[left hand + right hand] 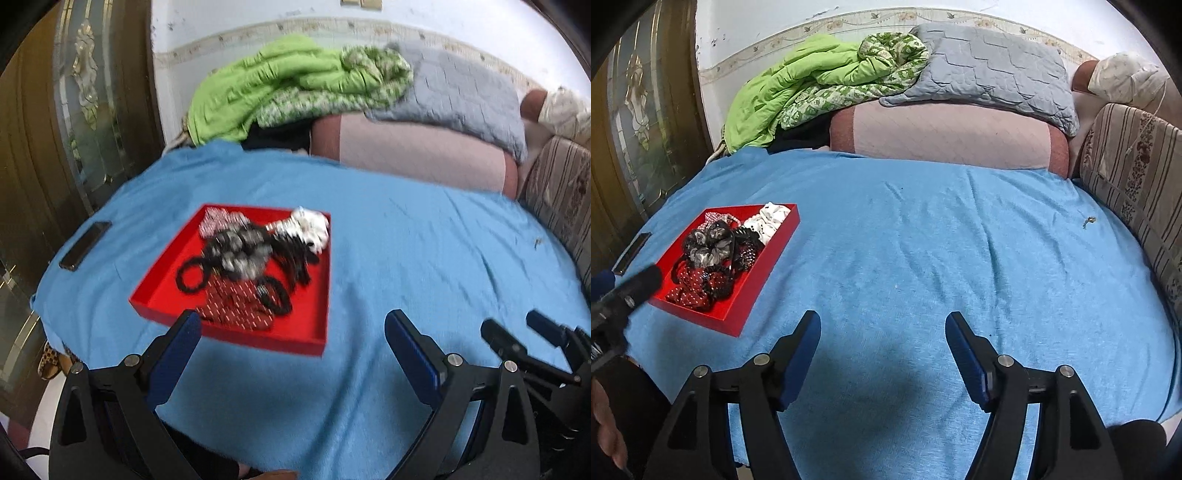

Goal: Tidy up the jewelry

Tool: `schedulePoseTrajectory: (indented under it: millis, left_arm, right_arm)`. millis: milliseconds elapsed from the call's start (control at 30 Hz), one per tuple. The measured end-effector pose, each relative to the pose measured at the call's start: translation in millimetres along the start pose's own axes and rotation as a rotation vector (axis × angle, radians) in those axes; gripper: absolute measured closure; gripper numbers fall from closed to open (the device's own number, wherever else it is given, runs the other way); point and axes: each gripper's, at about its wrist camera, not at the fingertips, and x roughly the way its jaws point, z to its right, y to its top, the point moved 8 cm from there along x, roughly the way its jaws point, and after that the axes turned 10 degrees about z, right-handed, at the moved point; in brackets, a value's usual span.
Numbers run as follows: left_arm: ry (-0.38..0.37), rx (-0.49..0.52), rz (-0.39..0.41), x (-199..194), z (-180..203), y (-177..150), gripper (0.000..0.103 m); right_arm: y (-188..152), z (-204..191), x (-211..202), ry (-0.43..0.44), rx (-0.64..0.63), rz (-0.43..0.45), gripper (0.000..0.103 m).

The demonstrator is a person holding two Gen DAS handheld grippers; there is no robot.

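Note:
A red tray lies on the blue sheet, holding several hair pieces. Among them are a grey-black scrunchie, a white scrunchie, a red dotted scrunchie and black hair ties. My left gripper hovers open over the tray's near edge, with nothing between its fingers. My right gripper is open over bare sheet to the right of the tray, empty. A small dark object lies far right on the sheet.
A dark phone lies left of the tray near the bed's edge. A green quilt, a grey pillow and a pink bolster are piled at the back. A striped cushion lines the right side, and a glazed door stands left.

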Motion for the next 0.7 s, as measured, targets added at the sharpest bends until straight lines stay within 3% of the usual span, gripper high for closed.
schedulePoseTrajectory:
  millis: [233,700]
  left_arm:
    - [0.042,0.074,-0.01,-1.3,12.5,-8.7,0.004]
    - [0.005,0.058,-0.041,2.1,8.9,-13.4,0.004]
  right_arm:
    - [-5.6,11.5,0.1,-0.079,-0.036,-0.01,0.026]
    - [-6.8,-0.5,-4.1,-0.069,-0.08,-0.004,0.021]
